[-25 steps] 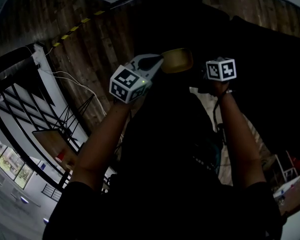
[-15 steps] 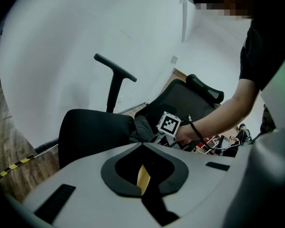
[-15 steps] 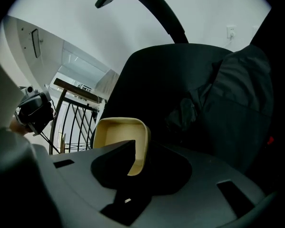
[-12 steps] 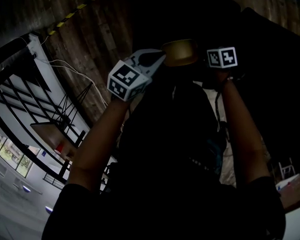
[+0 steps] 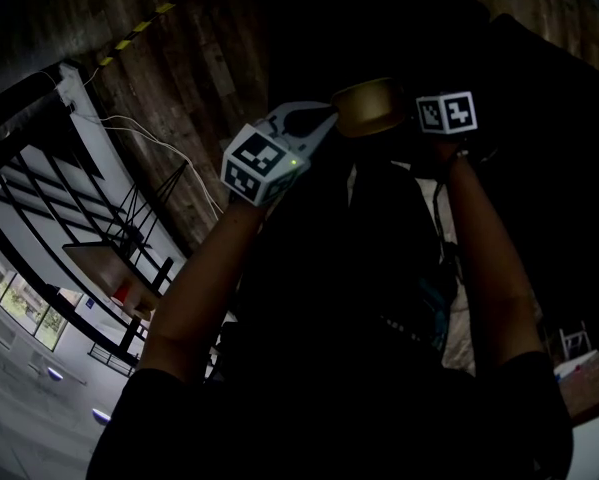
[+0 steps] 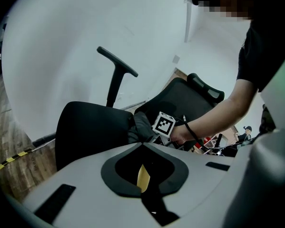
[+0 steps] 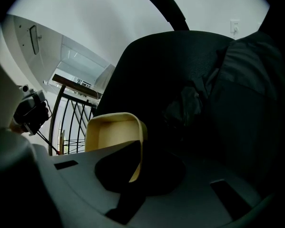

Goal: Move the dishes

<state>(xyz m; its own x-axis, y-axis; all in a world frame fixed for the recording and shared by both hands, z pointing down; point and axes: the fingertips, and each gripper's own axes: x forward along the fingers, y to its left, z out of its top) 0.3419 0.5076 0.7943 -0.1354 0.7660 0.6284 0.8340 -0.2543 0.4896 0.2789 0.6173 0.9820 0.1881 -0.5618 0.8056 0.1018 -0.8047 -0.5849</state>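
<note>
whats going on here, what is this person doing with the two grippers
A person holds a yellow dish up between two handheld grippers. The left gripper is shut on one edge of it and the right gripper on the opposite rim. The dish is in the air near a black office chair, resting on nothing visible.

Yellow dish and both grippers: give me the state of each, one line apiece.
Square yellow plastic dish: held in the air, clamped at its rim from two sides, empty inside as far as shows.
Left gripper: shut on the dish's rim, which shows edge-on between its jaws.
Right gripper: shut on the dish's rim, with the open side of the dish facing its camera.
</note>
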